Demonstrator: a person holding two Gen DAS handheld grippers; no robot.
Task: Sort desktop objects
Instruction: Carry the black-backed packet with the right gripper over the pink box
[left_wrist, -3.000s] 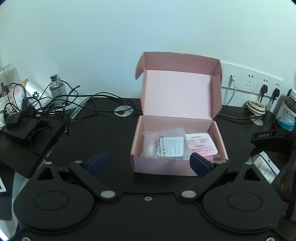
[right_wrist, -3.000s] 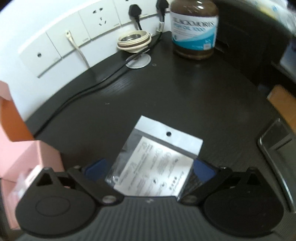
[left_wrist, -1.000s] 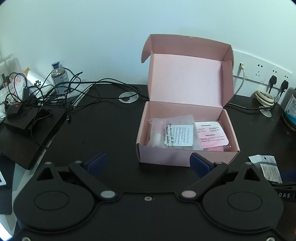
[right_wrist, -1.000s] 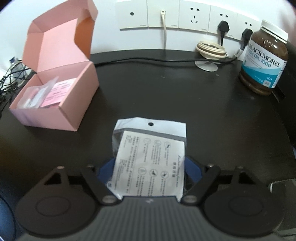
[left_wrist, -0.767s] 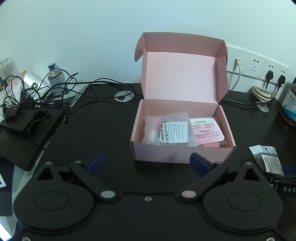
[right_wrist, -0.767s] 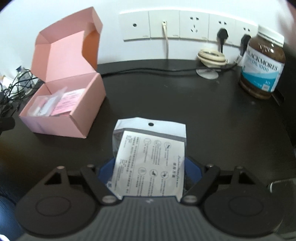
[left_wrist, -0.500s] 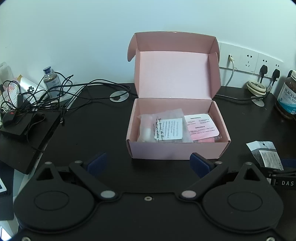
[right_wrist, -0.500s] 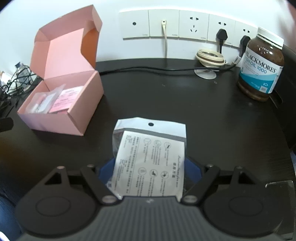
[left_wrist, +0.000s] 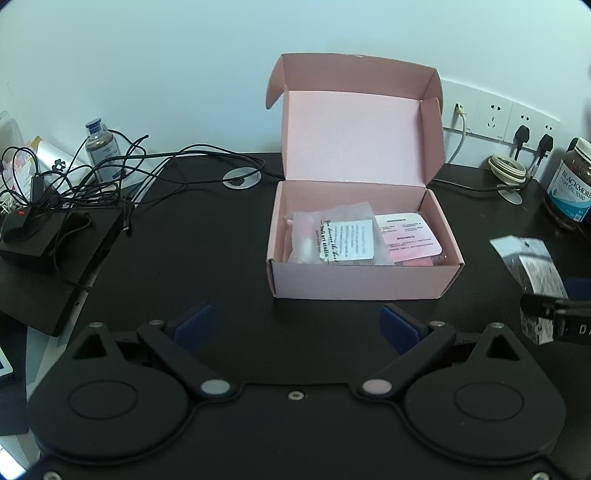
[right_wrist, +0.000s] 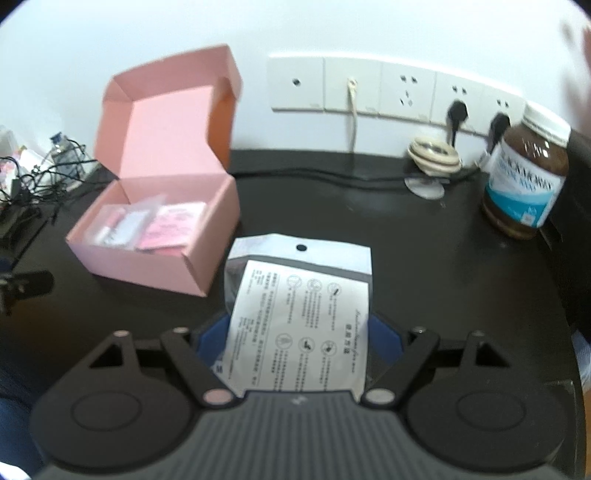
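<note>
An open pink cardboard box (left_wrist: 364, 273) sits mid-desk with its lid up; inside lie a clear bag with a white label (left_wrist: 341, 240) and a pink packet (left_wrist: 408, 238). My right gripper (right_wrist: 297, 338) is shut on a silver foil packet with a printed white label (right_wrist: 303, 310), held above the desk to the right of the box (right_wrist: 159, 236). That packet (left_wrist: 532, 266) also shows at the right edge of the left wrist view. My left gripper (left_wrist: 297, 325) stands open in front of the box, nothing between its fingers.
A brown supplement bottle (right_wrist: 524, 181) stands at the back right near the wall sockets (right_wrist: 399, 92) and a coil of cable (right_wrist: 434, 157). Tangled black cables and a black device (left_wrist: 48, 229) lie at the left, with a small glass bottle (left_wrist: 99, 142) behind.
The right gripper has risen with the foil packet and drawn a little closer to the pink box. The left gripper has stayed roughly in place, open.
</note>
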